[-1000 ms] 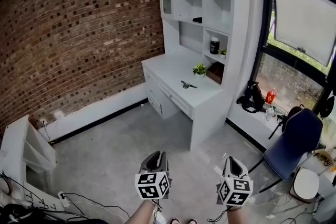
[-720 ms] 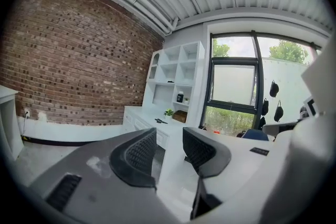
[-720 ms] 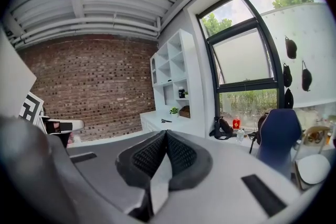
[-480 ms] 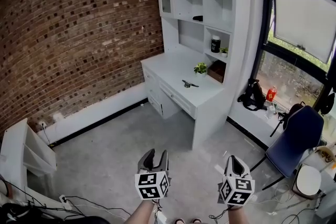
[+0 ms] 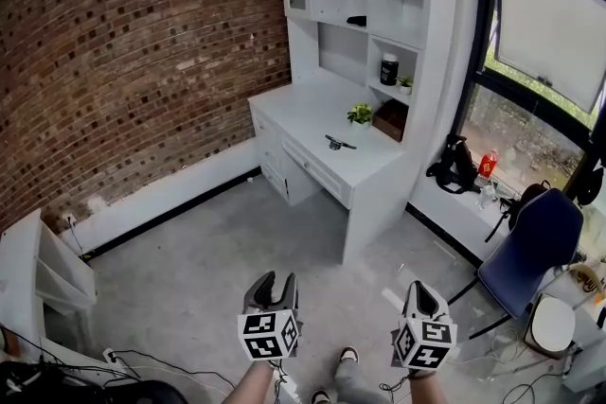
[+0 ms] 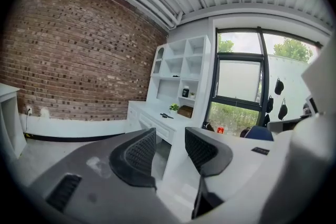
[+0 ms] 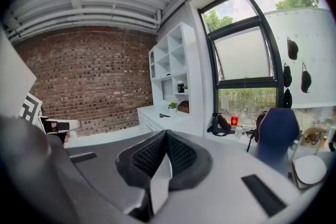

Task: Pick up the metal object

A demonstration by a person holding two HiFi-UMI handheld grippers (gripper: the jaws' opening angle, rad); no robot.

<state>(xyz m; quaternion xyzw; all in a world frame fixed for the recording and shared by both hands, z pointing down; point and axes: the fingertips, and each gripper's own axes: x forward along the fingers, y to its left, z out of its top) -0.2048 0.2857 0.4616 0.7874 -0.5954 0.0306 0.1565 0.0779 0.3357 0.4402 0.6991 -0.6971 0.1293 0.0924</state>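
I hold the left gripper [image 5: 276, 281] with fingers just opened wide, empty; right gripper [image 5: 419, 289] fingers together; metal object [image 5: 339, 143] on the far bench [image 5: 303, 114].

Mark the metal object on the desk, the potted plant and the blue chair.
metal object [image 5: 339, 144], head view, its middle.
potted plant [image 5: 360, 113], head view, its leaves.
blue chair [image 5: 524, 246], head view, its blue surface.

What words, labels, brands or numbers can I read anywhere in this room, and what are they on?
No text here can be read.
Dark jar on the shelf: pale label, too small to read.
Red bottle on the window sill: print too small to read.
Marker cubes on the left gripper and right gripper: black-and-white square patterns only, no letters.
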